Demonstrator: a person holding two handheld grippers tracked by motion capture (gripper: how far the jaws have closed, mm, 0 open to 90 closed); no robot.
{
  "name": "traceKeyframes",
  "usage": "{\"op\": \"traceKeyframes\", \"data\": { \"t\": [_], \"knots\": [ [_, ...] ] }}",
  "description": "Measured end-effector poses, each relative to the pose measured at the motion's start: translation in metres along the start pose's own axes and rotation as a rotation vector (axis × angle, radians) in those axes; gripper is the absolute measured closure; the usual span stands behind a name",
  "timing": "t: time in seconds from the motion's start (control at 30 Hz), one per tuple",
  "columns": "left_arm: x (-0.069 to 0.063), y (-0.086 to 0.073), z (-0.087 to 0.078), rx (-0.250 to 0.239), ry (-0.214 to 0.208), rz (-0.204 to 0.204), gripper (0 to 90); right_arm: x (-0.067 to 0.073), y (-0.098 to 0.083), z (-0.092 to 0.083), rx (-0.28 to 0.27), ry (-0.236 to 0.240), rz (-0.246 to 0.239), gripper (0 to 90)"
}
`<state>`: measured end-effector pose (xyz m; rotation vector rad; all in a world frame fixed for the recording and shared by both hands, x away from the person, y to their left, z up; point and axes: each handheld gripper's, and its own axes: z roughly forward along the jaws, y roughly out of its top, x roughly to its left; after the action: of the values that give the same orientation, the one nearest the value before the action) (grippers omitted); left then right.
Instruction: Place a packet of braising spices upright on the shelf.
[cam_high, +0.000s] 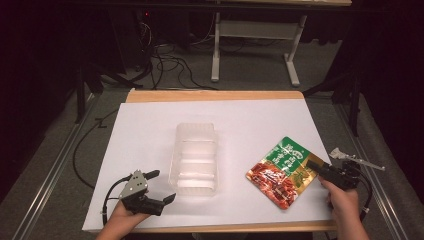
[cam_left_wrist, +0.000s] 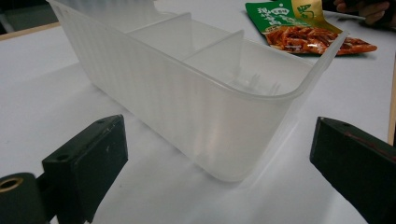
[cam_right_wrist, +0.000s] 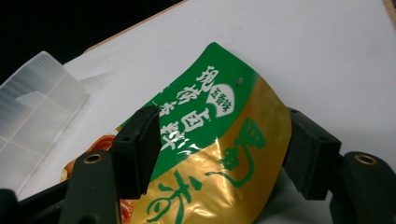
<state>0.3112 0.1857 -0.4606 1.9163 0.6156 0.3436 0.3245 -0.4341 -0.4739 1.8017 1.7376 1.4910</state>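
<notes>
A clear plastic tray (cam_high: 178, 165) with dividers stands in the middle of the white sheet. My left gripper (cam_high: 162, 186) rests at the tray's near left corner, its jaws open and apart from the tray wall (cam_left_wrist: 187, 98), which lies ahead between them (cam_left_wrist: 217, 128). A green, gold and red snack pouch (cam_high: 280, 172) lies to the right of the tray. My right gripper (cam_high: 320, 167) holds the pouch's gold end (cam_right_wrist: 210, 93), which bows up between the two jaws (cam_right_wrist: 222, 116) pressing on its edges. The pouch (cam_left_wrist: 303, 28) also lies beyond the tray in the left gripper view.
A white sheet (cam_high: 150, 125) covers the wooden table (cam_high: 215, 95). A small silvery tool (cam_high: 356, 160) lies at the right edge by my right hand. Table legs (cam_high: 216, 45) and cables (cam_high: 170, 65) stand on the floor beyond.
</notes>
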Motion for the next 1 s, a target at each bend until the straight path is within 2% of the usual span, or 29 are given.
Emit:
{"op": "traceKeyframes", "data": {
  "t": [0.13,0.23,0.27,0.37,0.43,0.57,0.6,0.63,0.67,0.7,0.73,0.9,1.0],
  "knots": [
    [0.000,0.000,0.000,0.000,-0.002,-0.001,4.8,0.003,-0.001,0.004,0.021,-0.030,-0.008,36.8],
    [0.000,0.000,0.000,-0.003,-0.003,-0.003,4.8,0.003,-0.002,0.007,0.043,-0.087,-0.013,38.5],
    [0.000,0.000,0.000,-0.003,-0.004,-0.005,4.8,0.003,-0.002,0.007,0.043,-0.087,-0.013,38.5],
    [0.000,-0.001,0.001,0.002,-0.004,-0.005,4.8,0.002,-0.001,0.011,0.072,-0.129,0.018,41.9],
    [0.000,-0.001,0.001,0.005,-0.005,-0.005,4.8,0.001,0.000,0.011,0.080,-0.135,0.028,42.1],
    [-0.001,-0.001,0.002,0.007,-0.005,-0.006,4.8,-0.001,0.000,0.010,0.090,-0.122,0.054,45.7],
    [-0.001,-0.001,0.002,0.007,-0.006,-0.006,4.8,-0.002,-0.001,0.009,0.082,-0.110,0.052,49.8],
    [-0.001,-0.001,0.002,0.007,-0.006,-0.006,4.8,-0.001,-0.001,0.007,0.064,-0.093,0.034,56.4],
    [-0.001,-0.001,0.002,0.005,-0.006,-0.006,4.8,0.001,-0.002,0.003,0.026,-0.054,0.000,60.7],
    [-0.001,-0.001,0.002,0.005,-0.007,-0.005,4.8,0.003,-0.003,0.000,0.006,-0.030,-0.034,61.7],
    [-0.001,-0.001,0.002,0.005,-0.007,-0.005,4.9,0.004,-0.004,-0.001,0.015,-0.030,-0.043,61.2],
    [-0.001,-0.001,0.003,0.008,-0.008,-0.006,4.8,0.001,-0.003,0.007,0.090,-0.071,0.019,56.7],
    [-0.001,-0.001,0.002,0.008,-0.006,-0.004,4.9,-0.001,-0.002,0.009,0.110,-0.077,0.037,58.2]
  ]
}}
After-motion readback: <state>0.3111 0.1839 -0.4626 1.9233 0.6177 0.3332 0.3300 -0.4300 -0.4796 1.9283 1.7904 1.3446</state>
